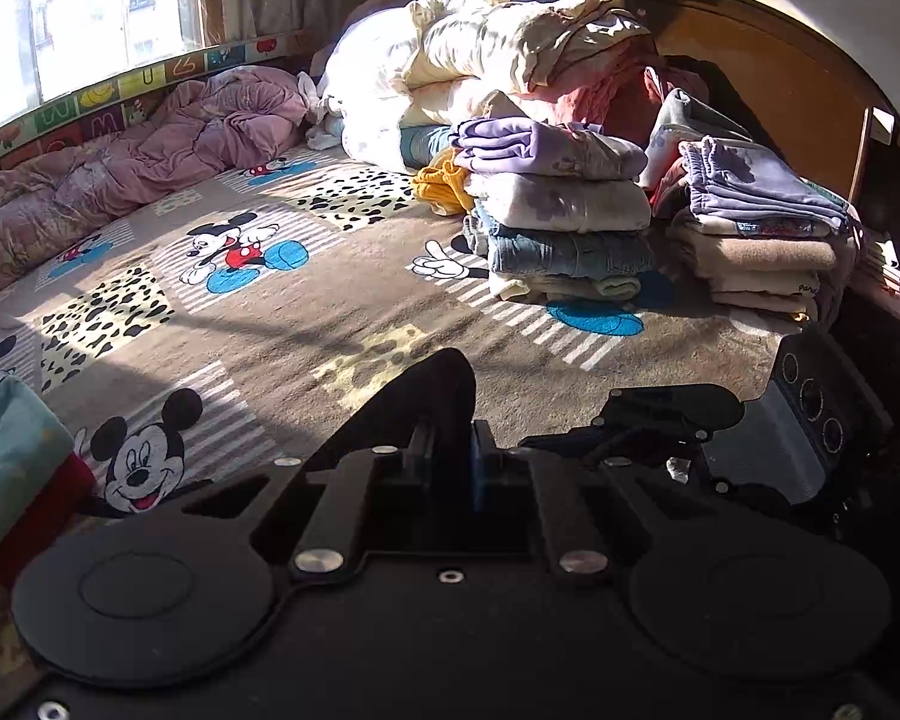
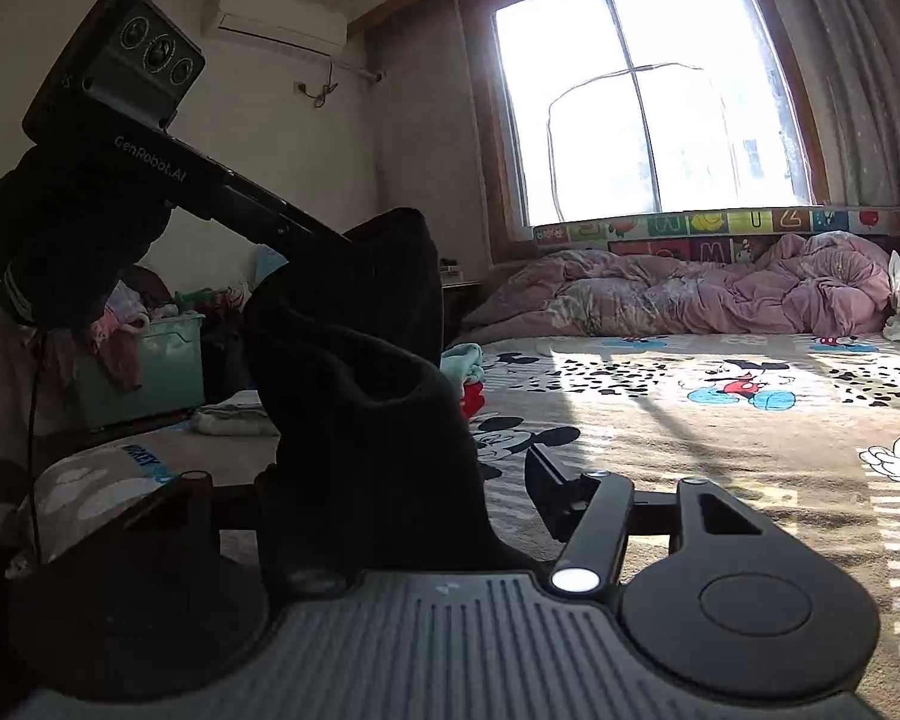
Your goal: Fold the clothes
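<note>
A black knitted garment point(image 2: 360, 372) hangs between the two grippers above the bed. My left gripper point(image 1: 453, 450) is shut on an edge of the black garment point(image 1: 426, 396); it also shows in the right wrist view point(image 2: 324, 234), pinching the garment's top. My right gripper point(image 2: 402, 498) is open, its right finger point(image 2: 549, 480) clear to the side, and the garment drapes over its left finger and into the gap. The right gripper's body also shows in the left wrist view point(image 1: 804, 420), at the right.
Two stacks of folded clothes point(image 1: 564, 210) point(image 1: 762, 234) stand on the Mickey Mouse bedspread point(image 1: 306, 312) near the wooden headboard point(image 1: 774, 60). A heap of bedding point(image 1: 486, 60) lies behind, a pink quilt point(image 1: 150, 156) by the window. A teal garment point(image 1: 6, 462) lies at the left.
</note>
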{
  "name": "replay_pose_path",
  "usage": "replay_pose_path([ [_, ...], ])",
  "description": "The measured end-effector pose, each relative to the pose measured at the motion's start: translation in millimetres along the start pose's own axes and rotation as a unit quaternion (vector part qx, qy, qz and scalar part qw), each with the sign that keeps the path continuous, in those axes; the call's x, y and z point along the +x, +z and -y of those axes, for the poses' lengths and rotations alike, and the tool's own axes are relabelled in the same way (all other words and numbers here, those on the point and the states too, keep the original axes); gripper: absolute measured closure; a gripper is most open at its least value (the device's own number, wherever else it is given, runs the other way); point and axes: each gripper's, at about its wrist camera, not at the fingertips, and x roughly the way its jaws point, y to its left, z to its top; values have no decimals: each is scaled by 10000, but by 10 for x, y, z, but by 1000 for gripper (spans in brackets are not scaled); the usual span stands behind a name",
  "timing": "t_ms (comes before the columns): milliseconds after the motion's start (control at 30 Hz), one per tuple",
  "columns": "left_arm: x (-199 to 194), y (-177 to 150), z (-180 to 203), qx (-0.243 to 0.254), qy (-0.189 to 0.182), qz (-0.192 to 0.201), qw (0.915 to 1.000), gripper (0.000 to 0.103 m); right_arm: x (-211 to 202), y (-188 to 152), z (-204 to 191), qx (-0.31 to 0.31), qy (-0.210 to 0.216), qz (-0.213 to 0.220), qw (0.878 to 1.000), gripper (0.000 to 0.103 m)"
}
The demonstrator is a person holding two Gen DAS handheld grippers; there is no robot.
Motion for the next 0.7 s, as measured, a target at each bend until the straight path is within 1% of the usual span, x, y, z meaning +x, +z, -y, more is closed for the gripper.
replay_pose_path([
  [67, -3, -25, -67, -220, 271, -36, 9994, 94, 48, 0, -85, -81, -35, -76, 9999, 56],
  [100, -8, -34, -98, -332, 387, -48, 9987, 94, 74, 6, -125, -88, -33, -110, 9999, 64],
  [133, -22, -35, -137, -464, 515, -36, 9976, 94, 93, 20, -165, -65, -7, -129, 9999, 67],
  [167, -39, -34, -183, -611, 665, -8, 9959, 94, 99, 42, -197, -36, 41, -125, 9999, 69],
  [233, -105, -18, -270, -858, 856, 106, 9926, 95, 126, 119, -295, 61, 142, -78, 9999, 80],
  [333, -249, 21, -408, -1197, 1071, 336, 9864, 95, 182, 259, -509, 191, 308, 10, 9993, 82],
  [467, -605, 45, -574, -1512, 1246, 767, 9776, 95, 358, 482, -941, 103, 551, 16, 9984, 84],
  [533, -856, 34, -677, -1684, 1338, 1060, 9708, 95, 480, 622, -1121, 237, 738, 49, 9970, 87],
  [600, -1107, 23, -780, -1855, 1428, 1352, 9628, 95, 584, 773, -1306, 395, 955, 129, 9946, 87],
  [700, -1484, 7, -934, -2106, 1560, 1787, 9484, 96, 776, 1060, -1610, 650, 1439, 279, 9871, 87],
])
